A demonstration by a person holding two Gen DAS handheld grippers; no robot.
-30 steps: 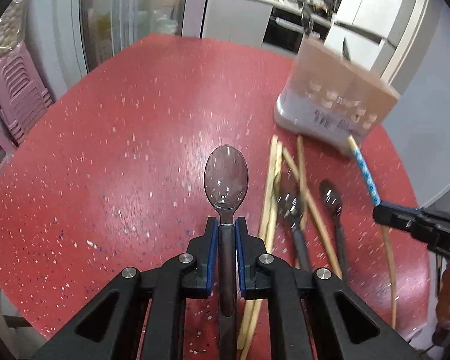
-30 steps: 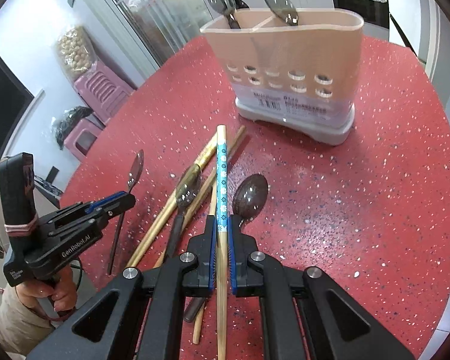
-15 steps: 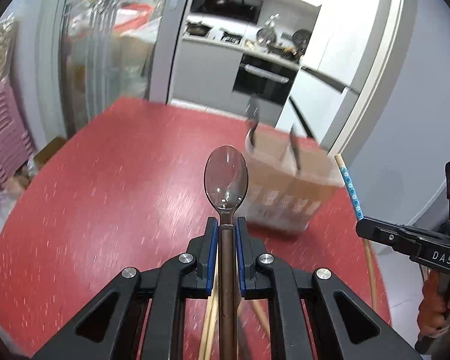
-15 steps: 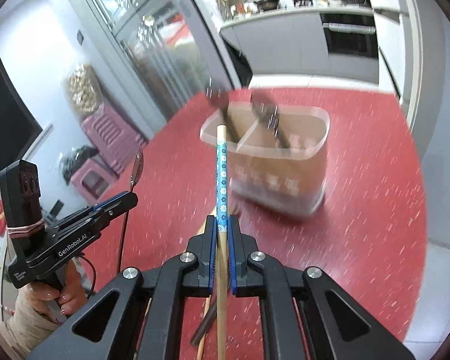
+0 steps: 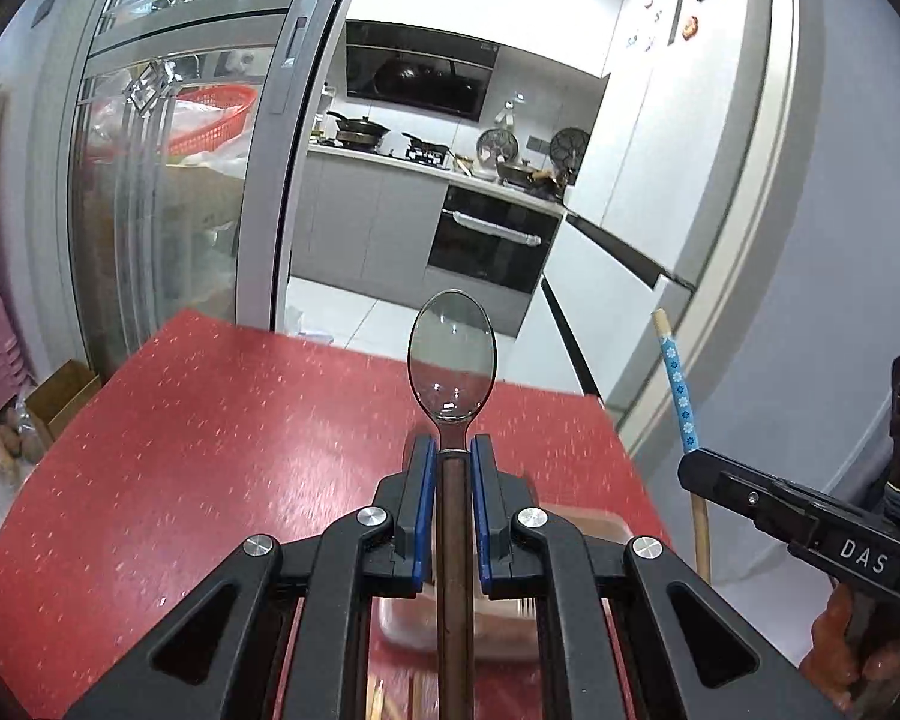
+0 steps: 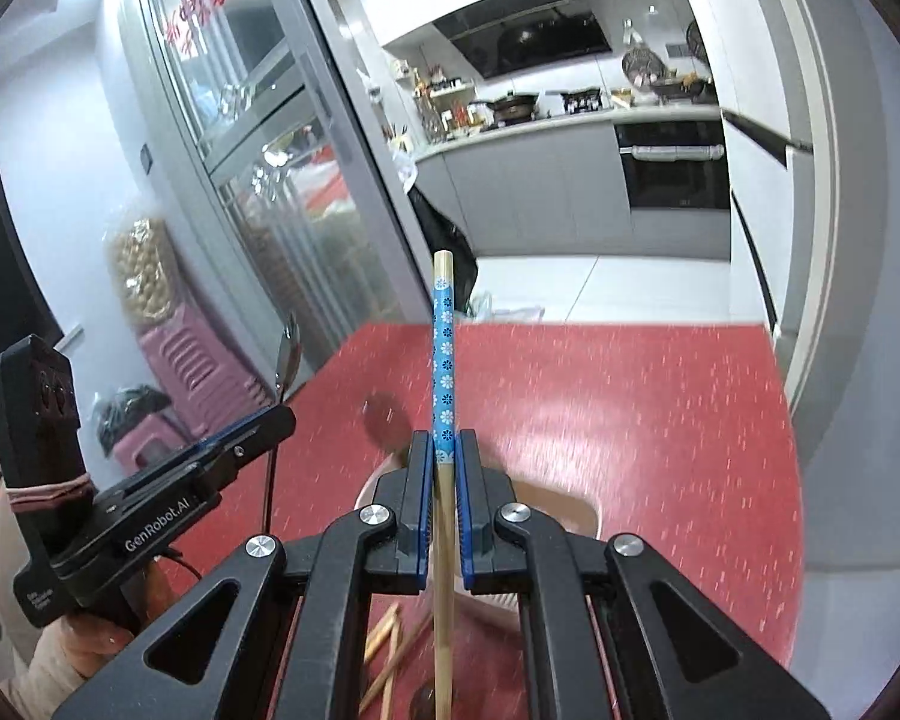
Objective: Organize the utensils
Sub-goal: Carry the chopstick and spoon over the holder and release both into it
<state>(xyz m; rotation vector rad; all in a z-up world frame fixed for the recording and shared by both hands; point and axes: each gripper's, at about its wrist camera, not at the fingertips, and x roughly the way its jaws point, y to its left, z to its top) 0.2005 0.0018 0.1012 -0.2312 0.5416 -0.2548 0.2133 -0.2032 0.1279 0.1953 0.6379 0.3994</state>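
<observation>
- While both tools hang above the red speckled table [image 5: 210,450], the left tool [image 5: 452,468] is clamped on the dark handle of a shiny metal spoon [image 5: 452,354], bowl pointing forward past the blue pads.
- Right tool [image 6: 444,462] is closed tight on a wooden chopstick with a blue flowered band [image 6: 443,354], its tip sticking out ahead.
- Below the tools sits a beige plastic utensil holder [image 6: 561,501]; loose wooden chopsticks [image 6: 387,648] lie on the table near it.
</observation>
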